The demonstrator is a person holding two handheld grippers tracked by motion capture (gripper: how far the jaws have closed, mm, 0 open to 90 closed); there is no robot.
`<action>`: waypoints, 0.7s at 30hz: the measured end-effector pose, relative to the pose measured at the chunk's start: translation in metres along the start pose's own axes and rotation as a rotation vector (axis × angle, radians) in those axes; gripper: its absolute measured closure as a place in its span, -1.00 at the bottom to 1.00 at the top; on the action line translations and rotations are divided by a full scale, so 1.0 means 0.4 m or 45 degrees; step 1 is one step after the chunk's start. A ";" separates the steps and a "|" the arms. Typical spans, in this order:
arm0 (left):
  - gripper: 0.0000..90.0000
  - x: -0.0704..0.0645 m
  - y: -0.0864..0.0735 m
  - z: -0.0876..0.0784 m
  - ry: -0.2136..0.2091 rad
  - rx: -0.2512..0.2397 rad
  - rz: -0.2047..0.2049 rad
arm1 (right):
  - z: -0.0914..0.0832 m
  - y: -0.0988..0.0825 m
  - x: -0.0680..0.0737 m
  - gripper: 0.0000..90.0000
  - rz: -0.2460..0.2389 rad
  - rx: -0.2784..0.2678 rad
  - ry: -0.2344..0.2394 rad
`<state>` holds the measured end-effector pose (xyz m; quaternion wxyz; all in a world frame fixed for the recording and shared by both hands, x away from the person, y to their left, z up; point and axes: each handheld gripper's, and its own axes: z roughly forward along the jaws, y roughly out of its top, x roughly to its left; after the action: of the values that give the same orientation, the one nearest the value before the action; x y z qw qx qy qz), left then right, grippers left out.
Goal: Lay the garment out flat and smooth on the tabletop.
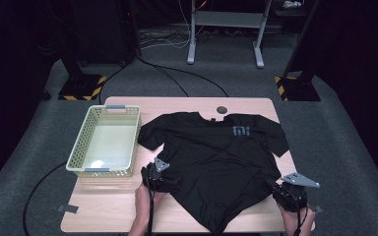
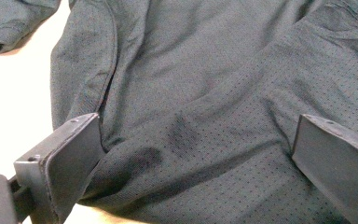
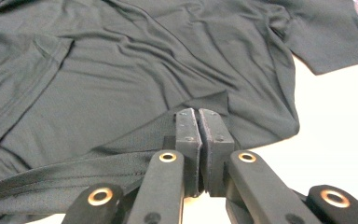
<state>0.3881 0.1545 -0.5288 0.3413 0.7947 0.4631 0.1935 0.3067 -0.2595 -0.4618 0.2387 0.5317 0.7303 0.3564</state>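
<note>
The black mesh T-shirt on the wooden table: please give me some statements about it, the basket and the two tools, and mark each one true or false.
1. The black mesh T-shirt lies spread on the light wooden table. True.
2. The right tool is open above the shirt. False: its jaws are pressed together, with the shirt's edge pinched between them.
3. The left tool is open, with shirt fabric between its jaws. True.
4. The pale yellow plastic basket holds a folded shirt. False: nothing lies in it.
5. The basket stands to the right of the shirt. False: it stands on the left side of the table.
</note>
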 end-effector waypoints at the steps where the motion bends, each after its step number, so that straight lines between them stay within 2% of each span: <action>1: -0.96 0.000 0.000 0.000 0.000 0.000 0.000 | -0.006 -0.006 -0.002 0.94 0.007 0.002 -0.006; 8: -0.96 0.000 0.000 0.000 0.000 0.000 0.000 | -0.044 -0.054 -0.019 0.94 0.040 0.000 -0.049; 15: -0.96 0.000 0.000 0.000 0.000 0.000 0.000 | -0.080 -0.118 -0.043 0.94 0.113 0.028 -0.096; 20: -0.96 0.000 0.000 0.000 0.001 -0.001 -0.001 | -0.110 -0.160 -0.058 0.94 0.155 0.100 -0.113; 21: -0.96 0.000 0.000 0.000 0.001 -0.001 0.001 | -0.119 -0.169 -0.063 0.93 0.163 0.144 -0.111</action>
<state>0.3880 0.1544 -0.5288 0.3412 0.7946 0.4631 0.1942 0.2392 -0.3084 -0.4849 0.2165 0.6049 0.7027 0.3057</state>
